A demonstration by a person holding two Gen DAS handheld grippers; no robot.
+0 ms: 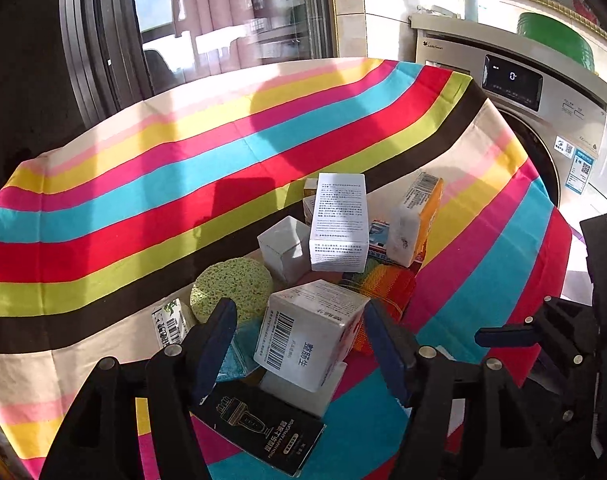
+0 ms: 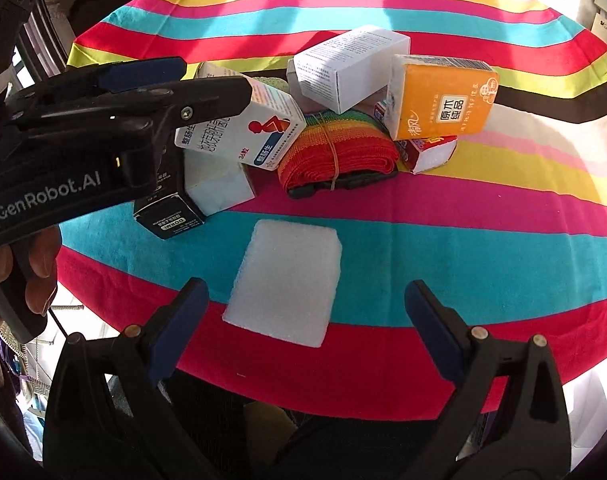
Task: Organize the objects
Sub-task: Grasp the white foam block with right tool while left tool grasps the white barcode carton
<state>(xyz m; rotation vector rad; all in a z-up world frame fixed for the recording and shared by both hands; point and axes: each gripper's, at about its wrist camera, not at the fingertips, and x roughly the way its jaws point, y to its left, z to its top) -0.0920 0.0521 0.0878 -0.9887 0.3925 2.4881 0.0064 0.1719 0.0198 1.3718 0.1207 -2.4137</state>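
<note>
Left claw point(image 1: 299, 344) spread apart around medicine box point(image 1: 309, 332); right claw point(image 2: 303, 320) spread apart, white sponge point(image 2: 285, 280) between fingers.

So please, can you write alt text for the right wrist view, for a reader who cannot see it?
The open right gripper hovers over a white foam pad lying flat on a striped tablecloth. Behind it, the left gripper reaches a medicine box in a pile with a rainbow strap and an orange tissue pack.
</note>
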